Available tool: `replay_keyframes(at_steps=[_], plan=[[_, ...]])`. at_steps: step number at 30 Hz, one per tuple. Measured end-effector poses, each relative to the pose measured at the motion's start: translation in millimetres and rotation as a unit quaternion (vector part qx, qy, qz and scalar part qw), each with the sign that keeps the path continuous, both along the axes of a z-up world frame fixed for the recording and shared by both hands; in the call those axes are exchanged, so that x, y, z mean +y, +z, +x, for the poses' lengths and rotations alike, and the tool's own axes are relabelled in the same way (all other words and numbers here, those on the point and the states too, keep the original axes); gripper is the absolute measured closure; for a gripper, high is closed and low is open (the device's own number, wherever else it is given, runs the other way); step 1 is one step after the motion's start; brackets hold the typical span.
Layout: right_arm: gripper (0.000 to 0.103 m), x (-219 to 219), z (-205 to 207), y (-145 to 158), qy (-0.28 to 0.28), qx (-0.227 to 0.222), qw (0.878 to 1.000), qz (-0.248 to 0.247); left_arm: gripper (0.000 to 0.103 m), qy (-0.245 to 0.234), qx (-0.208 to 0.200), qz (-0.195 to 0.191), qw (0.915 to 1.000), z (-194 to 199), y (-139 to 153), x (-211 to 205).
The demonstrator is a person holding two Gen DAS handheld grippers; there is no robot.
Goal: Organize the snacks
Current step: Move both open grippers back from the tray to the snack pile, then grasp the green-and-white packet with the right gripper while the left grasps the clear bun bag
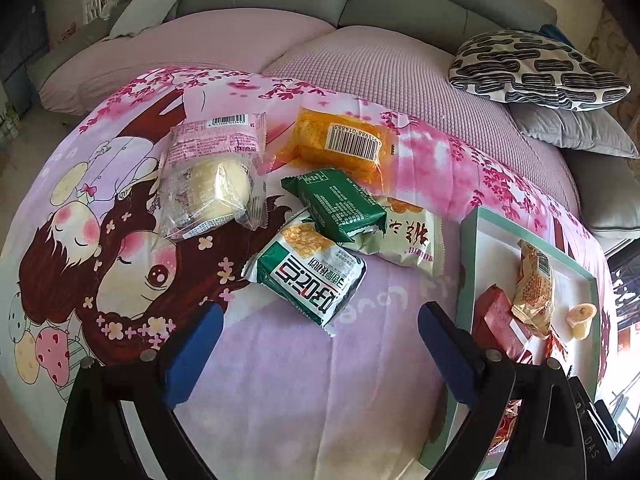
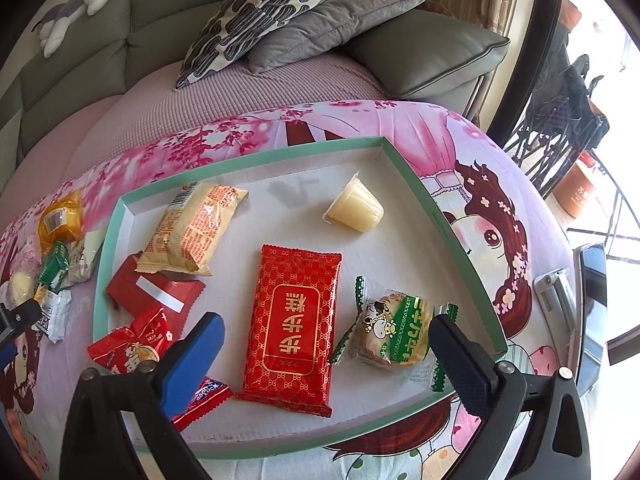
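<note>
Loose snacks lie on the cartoon-print cloth: a clear pack with a pale cake [image 1: 212, 184], an orange pack [image 1: 344, 148], a dark green pack [image 1: 340, 204], a green-and-white pack [image 1: 308, 276] and a pale pack [image 1: 408, 236]. My left gripper [image 1: 318, 312] hangs open just short of the green-and-white pack, holding nothing. The teal-rimmed tray [image 2: 404, 160] holds a flat red pack [image 2: 292, 328], a green cow-print pack [image 2: 392, 336], a jelly cup [image 2: 356, 206], a beige pack [image 2: 192, 228] and several red wrappers. My right gripper [image 2: 325, 322] stands open above the flat red pack, empty.
A patterned cushion [image 2: 260, 8] and a grey cushion [image 2: 332, 20] rest on the sofa behind the cloth. A phone on a stand [image 2: 592, 300] sits beyond the tray's right rim. The tray's far half is bare cardboard.
</note>
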State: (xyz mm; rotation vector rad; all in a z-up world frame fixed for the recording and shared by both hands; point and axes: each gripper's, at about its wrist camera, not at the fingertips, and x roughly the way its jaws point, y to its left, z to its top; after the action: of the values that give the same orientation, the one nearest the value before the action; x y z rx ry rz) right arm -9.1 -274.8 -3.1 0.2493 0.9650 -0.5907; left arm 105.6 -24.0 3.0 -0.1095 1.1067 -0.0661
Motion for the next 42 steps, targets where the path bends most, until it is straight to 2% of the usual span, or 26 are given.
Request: replay_keyframes(at_steps=[4,7,13,16,23,26,31,42], plan=[[0.000,18,8,6,0.033,-0.012,0.999,-0.008,0.005,-0.011,0.012,0.010,0.9998,0,-5,-3],[0.000,35,15,11,0.059,-0.022,0.998,-0.013,0.005,-0.016,0.019,0.002,0.9997,1,-6,1],[0.000,69,28,13,0.110,-0.037,0.993,0.004,0.005,0.059,0.018,-0.001,0.9981,11,-4,51],[0.000,91,35,14,0.140,-0.041,0.989,0.005,0.005,0.093,0.017,0.013,0.9954,14,-4,77],[0.000,138,47,13,0.207,-0.053,0.977,0.015,0.005,0.131,0.014,0.021,0.9910,16,-1,117],[0.000,148,49,11,0.219,-0.058,0.974,0.019,0.005,0.140,0.013,0.018,0.9900,15,0,127],[0.000,147,56,8,0.206,-0.066,0.976,0.038,0.005,0.137,-0.002,0.009,0.9905,15,5,131],[0.000,149,61,8,0.216,-0.084,0.972,0.036,0.005,0.095,-0.027,-0.003,0.9952,23,14,111]])
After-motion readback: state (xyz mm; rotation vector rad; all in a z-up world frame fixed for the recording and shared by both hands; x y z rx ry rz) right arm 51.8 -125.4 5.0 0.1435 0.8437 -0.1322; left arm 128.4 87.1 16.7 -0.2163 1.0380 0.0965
